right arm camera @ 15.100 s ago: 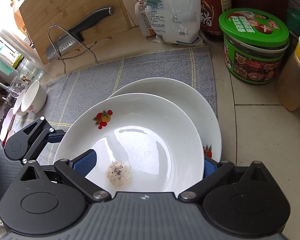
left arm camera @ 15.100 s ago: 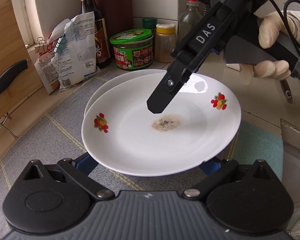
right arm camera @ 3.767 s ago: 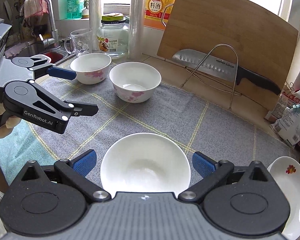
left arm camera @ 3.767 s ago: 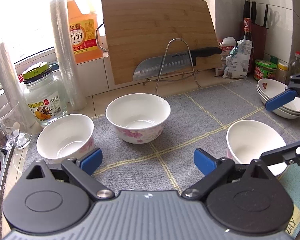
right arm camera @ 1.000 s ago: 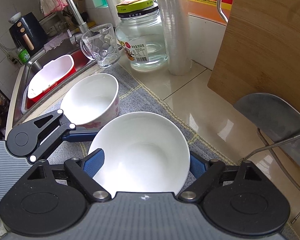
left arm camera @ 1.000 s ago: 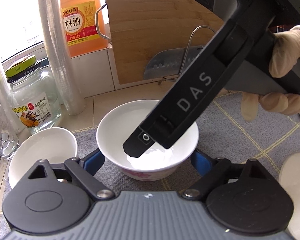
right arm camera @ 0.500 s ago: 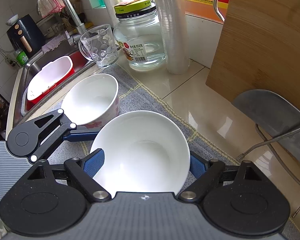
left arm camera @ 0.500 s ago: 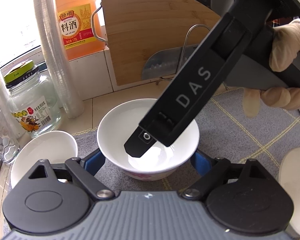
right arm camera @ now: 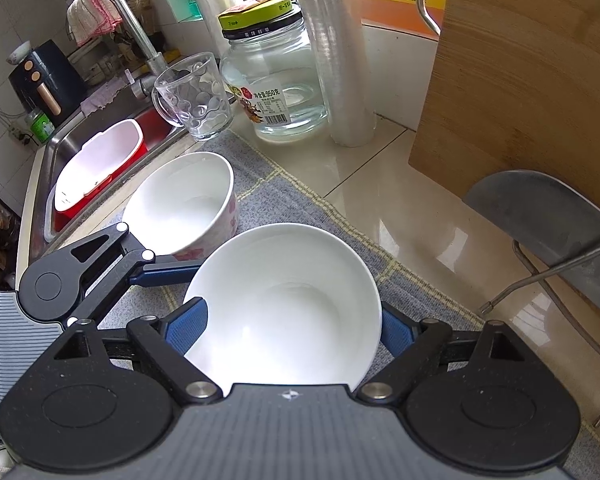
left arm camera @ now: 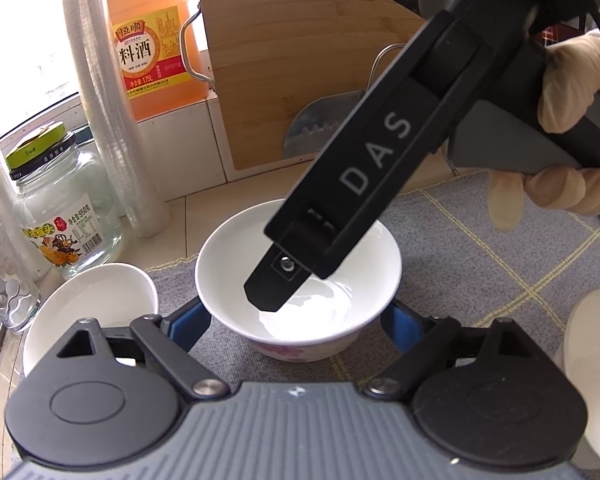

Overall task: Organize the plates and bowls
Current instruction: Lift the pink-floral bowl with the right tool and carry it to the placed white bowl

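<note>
1. Since a second ago the right gripper (left arm camera: 278, 292) has dropped slightly inside the middle bowl (left arm camera: 300, 240).
2. That bowl sits on the grey mat (left arm camera: 480, 252), right of another bowl (left arm camera: 92, 304).
3. The left gripper (left arm camera: 296, 322) brackets it, fingers wide (apparently untouched).
4. The right gripper's fingers span the carried bowl (right arm camera: 284, 304).
5. Stacking step; next, probably release.

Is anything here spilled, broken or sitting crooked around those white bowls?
Nothing looks spilled or broken. The one oddity: the middle bowl has both grippers around it at once. The left gripper straddles its sides, while the right gripper reaches in from above, one finger dipping inside. The neighbouring bowl sits upright on the grey mat.
</note>
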